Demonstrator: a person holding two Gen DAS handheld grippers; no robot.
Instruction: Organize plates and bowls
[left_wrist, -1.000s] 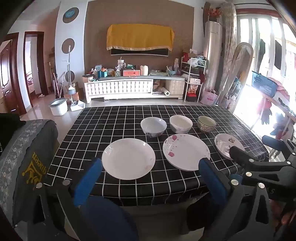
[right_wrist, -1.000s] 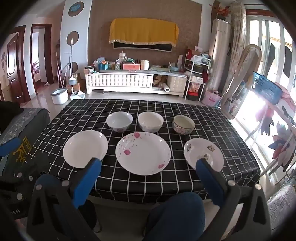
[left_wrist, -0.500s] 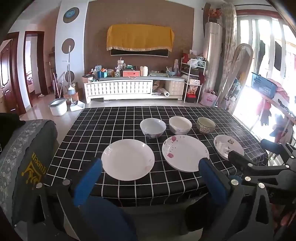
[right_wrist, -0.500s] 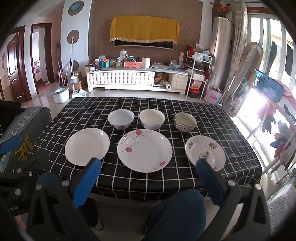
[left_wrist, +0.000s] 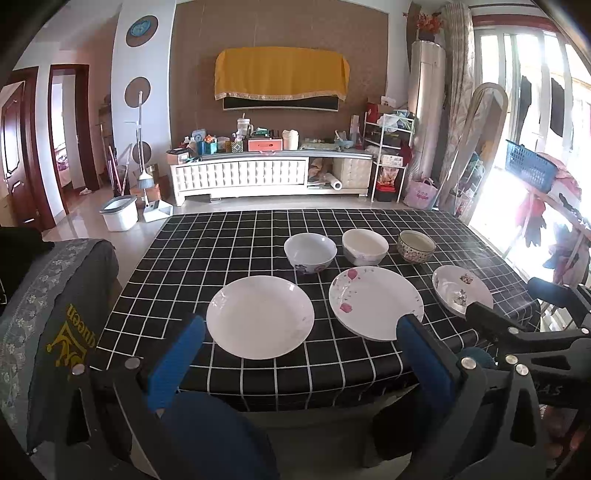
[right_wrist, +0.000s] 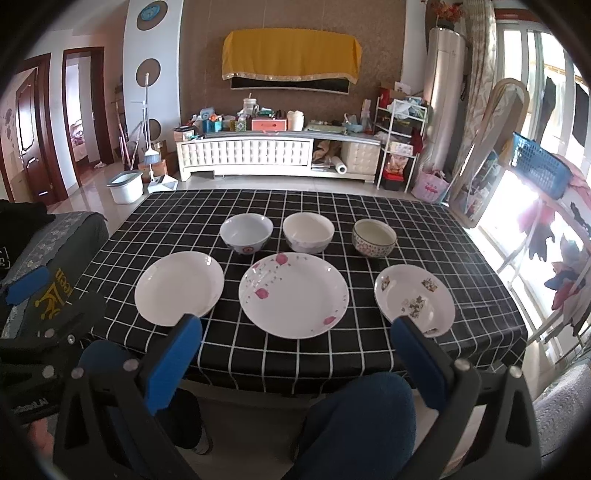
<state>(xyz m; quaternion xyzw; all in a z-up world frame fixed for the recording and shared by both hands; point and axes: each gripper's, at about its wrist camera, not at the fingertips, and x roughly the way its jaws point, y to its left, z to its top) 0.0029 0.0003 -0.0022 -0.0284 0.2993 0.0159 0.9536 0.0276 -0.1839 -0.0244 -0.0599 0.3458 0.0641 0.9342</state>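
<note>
Checked tablecloth (right_wrist: 424, 229), round glossy plates (right_wrist: 293, 294)

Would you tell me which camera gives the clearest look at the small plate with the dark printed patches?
The right wrist view: the small plate lies nearly whole, only its near rim behind a blue fingertip. In the left wrist view the same plate sits far right, squashed by the lens and partly covered by the other gripper's arm.

Place: a home living room is showing.
Evidence: cluttered TV cabinet (right_wrist: 255, 153) is standing beyond the checked table (right_wrist: 406, 221); laundry is hanging beside it.
</note>
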